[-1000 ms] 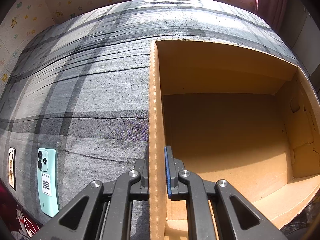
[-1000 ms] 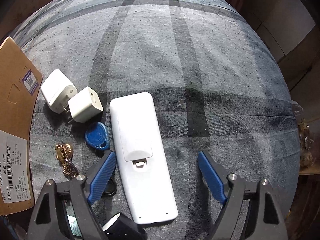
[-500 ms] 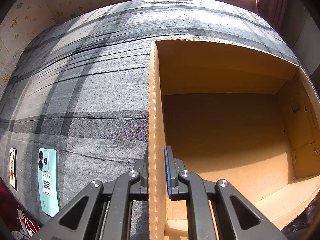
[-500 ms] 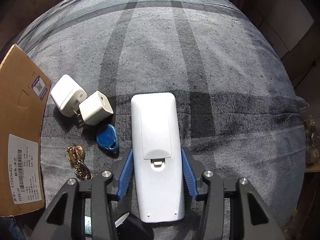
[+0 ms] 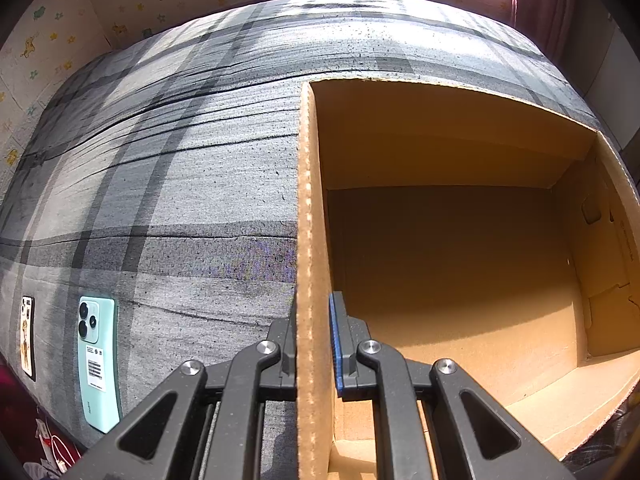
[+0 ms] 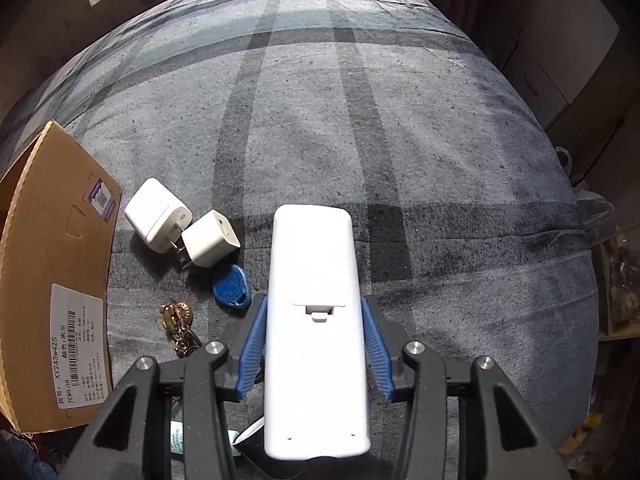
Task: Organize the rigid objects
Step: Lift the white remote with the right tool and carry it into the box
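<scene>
My right gripper (image 6: 314, 316) is shut on a white remote control (image 6: 314, 300), back side up, held just above the grey plaid bed. Left of it lie two white chargers (image 6: 158, 214) (image 6: 210, 238), a blue key fob (image 6: 232, 290) and a brass keychain (image 6: 176, 320). My left gripper (image 5: 314, 344) is shut on the left wall of an open cardboard box (image 5: 308, 208); the box inside holds nothing that I see. The box's outer side with labels shows in the right wrist view (image 6: 52, 280).
A mint green phone (image 5: 96, 364) and a small dark card-like item (image 5: 27, 336) lie on the bed at far left. Dark furniture (image 6: 560, 40) stands beyond the bed's right edge. Wallpapered wall (image 5: 60, 12) borders the far side.
My right gripper closed its fingers on the white remote and lifted it slightly; the view shifted right. My left gripper stayed clamped on the box wall.
</scene>
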A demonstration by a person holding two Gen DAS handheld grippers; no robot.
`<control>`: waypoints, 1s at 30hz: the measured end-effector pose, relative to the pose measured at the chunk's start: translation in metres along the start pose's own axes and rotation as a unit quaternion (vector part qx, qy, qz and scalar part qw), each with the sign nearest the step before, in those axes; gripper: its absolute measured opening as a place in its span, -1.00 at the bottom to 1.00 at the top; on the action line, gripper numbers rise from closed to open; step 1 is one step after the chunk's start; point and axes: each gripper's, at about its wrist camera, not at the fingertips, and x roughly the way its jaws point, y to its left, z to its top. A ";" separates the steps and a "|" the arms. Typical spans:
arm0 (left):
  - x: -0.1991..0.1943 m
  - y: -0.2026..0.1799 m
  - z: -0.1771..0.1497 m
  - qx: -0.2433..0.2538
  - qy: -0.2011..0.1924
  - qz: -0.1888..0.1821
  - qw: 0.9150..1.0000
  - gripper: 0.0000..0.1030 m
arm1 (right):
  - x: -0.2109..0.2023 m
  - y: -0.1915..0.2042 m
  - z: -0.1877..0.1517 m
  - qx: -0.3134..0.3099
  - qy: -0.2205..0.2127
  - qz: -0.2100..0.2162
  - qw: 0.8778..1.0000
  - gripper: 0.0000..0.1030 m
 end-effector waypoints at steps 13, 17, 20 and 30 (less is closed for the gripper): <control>-0.001 -0.001 0.000 0.001 0.000 0.001 1.000 -0.79 | -0.043 0.029 0.003 -0.016 -0.029 0.006 0.999 -0.04; -0.001 0.000 0.000 0.001 0.000 0.001 1.000 -0.79 | -0.058 0.041 0.006 -0.032 -0.035 0.003 0.999 -0.04; -0.001 0.000 0.000 0.000 0.000 0.001 1.000 -0.79 | -0.070 0.051 0.008 -0.043 -0.040 0.007 0.998 -0.04; 0.000 0.000 0.000 0.002 -0.001 0.001 1.000 -0.79 | -0.112 0.100 0.019 -0.089 -0.062 0.031 0.994 -0.04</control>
